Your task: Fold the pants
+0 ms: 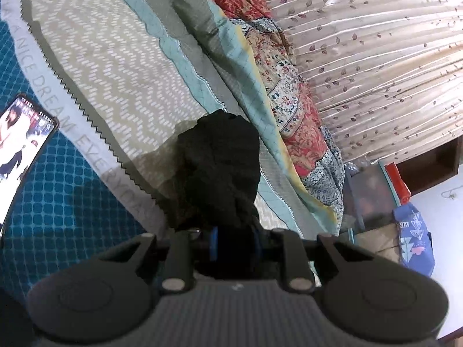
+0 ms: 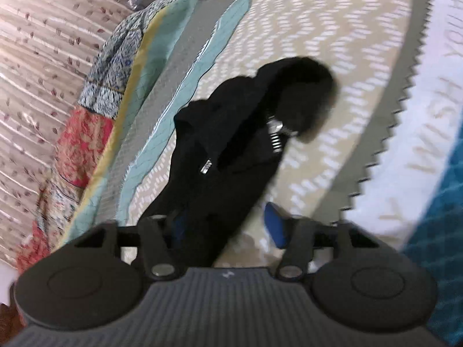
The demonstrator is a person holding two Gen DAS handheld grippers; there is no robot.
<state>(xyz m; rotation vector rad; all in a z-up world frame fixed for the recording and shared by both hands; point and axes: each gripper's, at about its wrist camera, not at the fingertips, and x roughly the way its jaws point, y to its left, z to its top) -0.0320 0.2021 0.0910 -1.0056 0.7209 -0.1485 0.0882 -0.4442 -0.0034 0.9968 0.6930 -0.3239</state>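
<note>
Writing: a white band with a saw-toothed edge crosses the bedspread (image 1: pixel 110 66); in the left wrist view it reads "NICE DREAM EVERYDAY", the first letters cut off at the frame edge. In the right wrist view the same band runs from 1 to 4 o'clock, and motion blur leaves only "WISH" legible.

Materials: the bedspread is beige with white dashed chevrons, bordered in pale teal and grey; a teal cloth with a grid pattern lies beyond the band. A floral patchwork quilt (image 1: pixel 292 107) lies bunched along the far edge against a shiny, pleated curtain (image 1: pixel 376 57) printed with small leaves. A phone (image 1: pixel 23 138) with a lit screen rests at 9 o'clock, partly cut off.

The pants (image 1: pixel 220 167) are black and crumpled. The left gripper (image 1: pixel 234 243) is pinched narrow on a bunch of this cloth, which rises from its blue pads at the centre of the view. In the right wrist view the pants (image 2: pixel 231 144) trail from centre to 6 o'clock, with small metal fastenings showing. The right gripper (image 2: pixel 228 225) stands partly spread; cloth covers its left blue pad, and the right pad (image 2: pixel 275 225) shows clear of the fabric.
</note>
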